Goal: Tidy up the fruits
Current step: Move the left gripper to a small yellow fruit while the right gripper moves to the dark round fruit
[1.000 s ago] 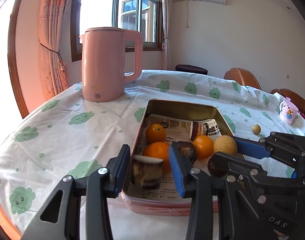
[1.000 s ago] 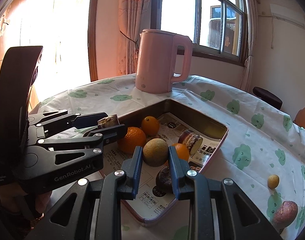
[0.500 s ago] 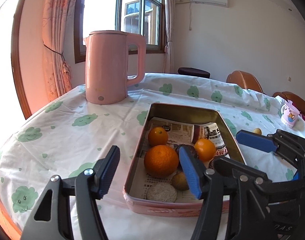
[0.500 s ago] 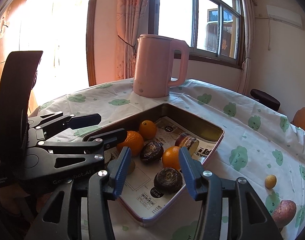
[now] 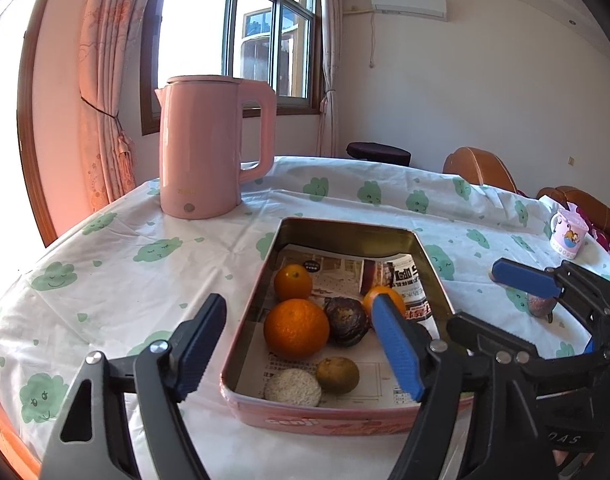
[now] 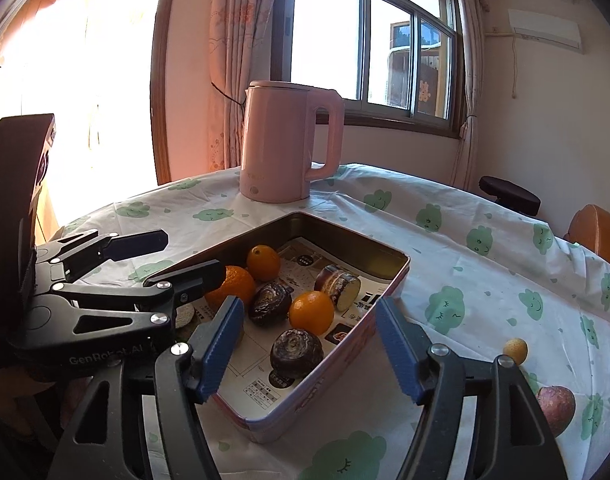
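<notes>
Biggest thing first: the round tabletop [image 5: 117,264] with its white cloth and green cloud faces, in a sunny room with a window, curtains and an air conditioner on the wall. A pink kettle [image 5: 209,148] stands at the far side, and a small cartoon mug [image 5: 568,233] sits off to the right edge.

Then the pink tin tray [image 6: 337,344] lined with newspaper, where the fruits are collecting. A second ago both hand-held grippers were clamped on something over the tray: the left one on a cut stub, the right one on a round tan fruit. Now both are released and empty, with the drops lying in the near end: the pale cut piece [image 5: 292,387] and the brownish fruit [image 5: 337,375] next to it. So two more items are sorted.

The left hand-held gripper [image 5: 301,348] hangs wide open over the tray's near end, and the right hand-held gripper [image 6: 309,348] is spread over the tray's corner.

Already inside: a big orange [image 5: 296,328], two smaller ones, two dark wrinkly fruits, a sliced chunk.

Still out on the cloth: a reddish fruit [image 6: 556,408] and a tiny yellow one [image 6: 515,350]. I'd guess those go next.
</notes>
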`<state>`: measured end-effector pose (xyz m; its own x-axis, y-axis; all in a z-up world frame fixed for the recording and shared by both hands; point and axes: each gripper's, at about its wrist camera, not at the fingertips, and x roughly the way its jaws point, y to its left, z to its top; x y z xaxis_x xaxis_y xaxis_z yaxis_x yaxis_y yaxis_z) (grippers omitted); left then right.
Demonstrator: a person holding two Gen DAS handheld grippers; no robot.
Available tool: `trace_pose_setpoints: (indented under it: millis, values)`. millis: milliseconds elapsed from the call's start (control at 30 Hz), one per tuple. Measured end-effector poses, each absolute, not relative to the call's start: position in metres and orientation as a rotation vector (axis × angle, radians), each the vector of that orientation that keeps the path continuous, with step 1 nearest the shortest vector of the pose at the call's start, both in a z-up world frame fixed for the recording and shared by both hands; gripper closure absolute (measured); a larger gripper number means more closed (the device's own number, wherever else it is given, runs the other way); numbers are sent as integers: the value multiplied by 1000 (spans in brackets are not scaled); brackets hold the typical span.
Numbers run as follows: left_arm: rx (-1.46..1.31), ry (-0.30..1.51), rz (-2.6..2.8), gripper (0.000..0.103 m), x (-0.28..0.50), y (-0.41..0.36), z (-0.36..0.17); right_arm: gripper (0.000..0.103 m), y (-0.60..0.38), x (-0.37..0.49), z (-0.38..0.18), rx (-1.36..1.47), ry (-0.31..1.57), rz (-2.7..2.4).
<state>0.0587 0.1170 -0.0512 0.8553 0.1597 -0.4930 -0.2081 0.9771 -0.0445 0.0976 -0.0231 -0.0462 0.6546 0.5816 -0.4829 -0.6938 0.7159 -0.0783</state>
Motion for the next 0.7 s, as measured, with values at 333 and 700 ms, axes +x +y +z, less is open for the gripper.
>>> trace_pose_setpoints:
  millis: [333,700]
  values:
    - [-28,487,95,15,67,64,-36,33,-134,133,-45,-236,512,419]
    - [79,508,-12,13,96,-2,-28,33,-168,175,-65,-174,720,398]
